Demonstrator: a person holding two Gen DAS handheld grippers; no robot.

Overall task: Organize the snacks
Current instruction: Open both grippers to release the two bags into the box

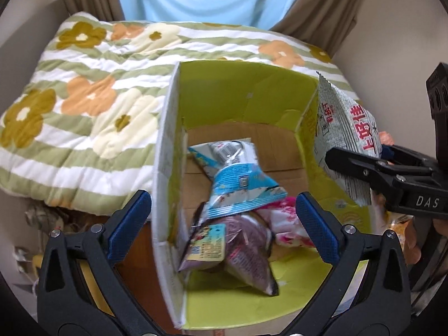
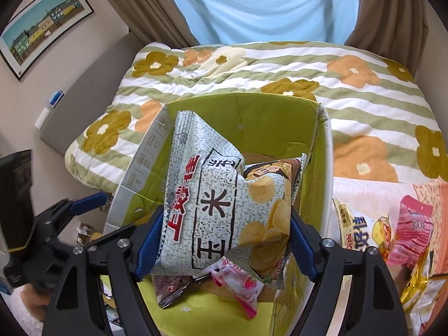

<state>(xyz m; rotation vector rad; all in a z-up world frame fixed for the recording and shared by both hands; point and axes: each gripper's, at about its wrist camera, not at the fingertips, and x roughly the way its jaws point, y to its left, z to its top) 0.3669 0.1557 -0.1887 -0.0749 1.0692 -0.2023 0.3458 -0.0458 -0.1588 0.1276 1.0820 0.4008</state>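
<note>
Room: a bed with a flowered quilt [image 1: 84,103] under a curtained window; the box [image 1: 168,151] stands at the quilt's near edge, with a framed picture [image 2: 42,28] on the left wall.
Right tongs [image 2: 226,240]: pinching a grey-speckled chip bag [image 2: 221,196] by its lower part; the bag hangs upright over the box's right wall, its bottom corner already inside the opening.
Left tongs [image 1: 221,226]: spread wide, holding nothing, hovering over the box's near left corner.
In the box: a blue packet [image 1: 240,190], a dark purple packet [image 1: 246,249], a pink packet [image 1: 282,221] and a brown chip bag [image 2: 280,168], piled loosely on the cardboard floor.
Left outside: a yellow bag [image 2: 361,229], a pink bag [image 2: 414,226] and a gold-foil wrapper [image 2: 417,288] lie on a pale cloth to the right of the box.
Progress: past halfway by my reckoning; several packs are in, one is in the air, and at least three wait outside.
Edges: the box walls stand tall, and the left one leans inward a little; the held bag sits just beside the right wall, so its corner could catch on that rim as it goes down.
Open room: the far half of the box floor is bare, the best landing spot as I judge it; the near half is crowded.
Clearance between tongs: they are near each other over the box, so the left should stay to its own corner.
</note>
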